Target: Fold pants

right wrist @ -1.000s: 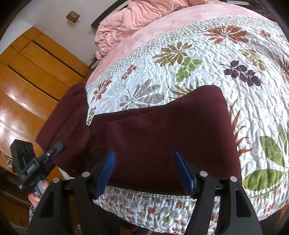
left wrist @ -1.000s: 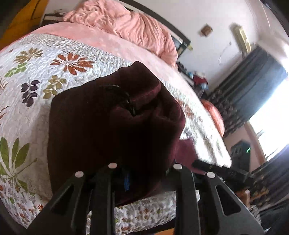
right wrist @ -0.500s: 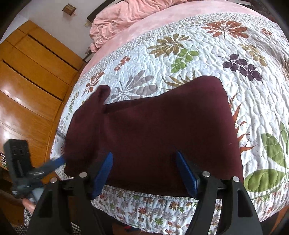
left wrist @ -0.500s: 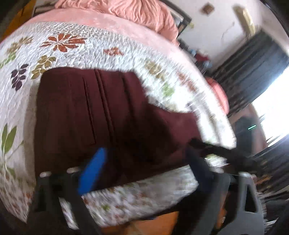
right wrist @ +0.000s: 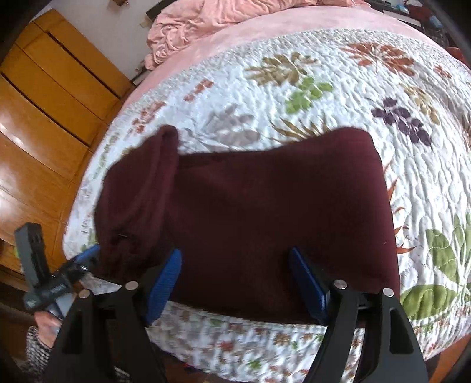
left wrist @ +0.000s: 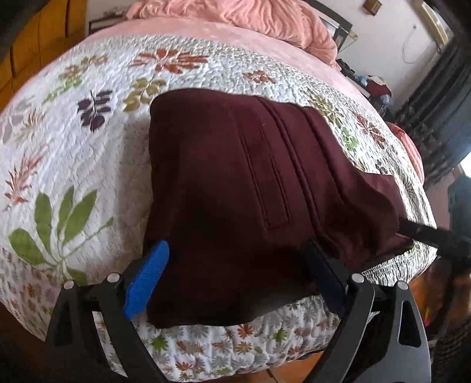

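Maroon fleece pants (left wrist: 235,188) lie folded near the front edge of a white floral quilted bedspread (left wrist: 73,147), seen from the left wrist; the left gripper (left wrist: 238,277) stands wide open over them, gripping nothing. From the right wrist, the right gripper (right wrist: 235,280), its jaws just widening, straddles the pants' near hem without pinching it, beside a wooden wardrobe (right wrist: 44,103).

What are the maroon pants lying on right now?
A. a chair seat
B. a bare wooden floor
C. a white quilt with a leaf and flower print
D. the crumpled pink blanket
C: the maroon pants lie flat on the white floral quilt; the pink blanket sits farther back.
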Available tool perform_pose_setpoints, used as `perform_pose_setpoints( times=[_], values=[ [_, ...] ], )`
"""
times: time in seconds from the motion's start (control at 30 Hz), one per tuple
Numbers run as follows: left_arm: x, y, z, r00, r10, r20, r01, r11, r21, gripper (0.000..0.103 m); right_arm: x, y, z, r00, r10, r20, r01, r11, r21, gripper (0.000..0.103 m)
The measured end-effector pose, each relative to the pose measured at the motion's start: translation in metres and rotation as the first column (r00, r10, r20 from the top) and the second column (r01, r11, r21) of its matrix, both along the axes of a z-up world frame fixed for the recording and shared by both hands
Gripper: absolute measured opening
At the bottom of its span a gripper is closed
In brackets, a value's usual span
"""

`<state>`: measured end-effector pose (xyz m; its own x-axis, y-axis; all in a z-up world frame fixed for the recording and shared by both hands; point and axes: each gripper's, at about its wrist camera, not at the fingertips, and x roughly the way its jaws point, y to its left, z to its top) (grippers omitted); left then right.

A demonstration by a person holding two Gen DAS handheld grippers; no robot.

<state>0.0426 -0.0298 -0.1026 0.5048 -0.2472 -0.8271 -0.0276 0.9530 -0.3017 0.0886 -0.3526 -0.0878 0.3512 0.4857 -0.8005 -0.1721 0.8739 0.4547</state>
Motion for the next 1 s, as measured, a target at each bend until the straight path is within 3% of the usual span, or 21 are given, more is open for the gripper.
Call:
perform_pose_setpoints(
  times=[0.13, 0.23, 0.33, 0.47, 0.67, 0.7, 0.8, 0.83, 1.0],
  values=[
    [-0.005, 0.020, 0.011, 0.998, 0.063, 0.003, -0.063, 0.995, -0.075, 0.093, -0.001, 0.017, 0.024, 0.997, 0.073, 0.032, -0.076, 0.991, 0.107, 0.092],
    [-0.009, 0.037, 0.011, 0.992, 0.121, -0.030, -0.124, 0.986, -0.112, 0.093, 0.007, 0.039, 0.020, 0.991, 0.132, -0.018, -0.127, 0.976, 0.174, 0.092],
    [-0.018, 0.050, 0.004, 0.985, 0.165, -0.060, -0.171, 0.978, -0.118, 0.093, 0.015, 0.050, 0.008, 0.989, 0.135, -0.068, -0.122, 0.979, 0.163, 0.092],
    [-0.022, 0.060, -0.006, 0.978, 0.189, -0.093, -0.201, 0.970, -0.140, 0.093, 0.021, 0.062, -0.007, 0.977, 0.170, -0.128, -0.133, 0.958, 0.254, 0.092],
    [-0.018, 0.057, -0.014, 0.979, 0.172, -0.108, -0.188, 0.970, -0.153, 0.093, 0.023, 0.088, -0.018, 0.971, 0.197, -0.134, -0.172, 0.969, 0.179, 0.092],
    [-0.017, 0.055, -0.015, 0.980, 0.167, -0.109, -0.183, 0.971, -0.152, 0.093, 0.023, 0.091, -0.018, 0.971, 0.200, -0.129, -0.176, 0.969, 0.173, 0.089],
    [-0.017, 0.051, -0.017, 0.981, 0.159, -0.108, -0.173, 0.975, -0.140, 0.093, 0.023, 0.100, -0.022, 0.967, 0.216, -0.138, -0.183, 0.959, 0.216, 0.057],
    [-0.017, 0.051, -0.018, 0.981, 0.158, -0.108, -0.172, 0.975, -0.138, 0.093, 0.022, 0.101, -0.022, 0.967, 0.213, -0.139, -0.178, 0.958, 0.225, 0.051],
    [-0.019, 0.054, -0.017, 0.980, 0.169, -0.109, -0.185, 0.970, -0.160, 0.093, 0.017, 0.099, -0.006, 0.971, 0.225, -0.082, -0.197, 0.946, 0.259, 0.039]
  ],
)
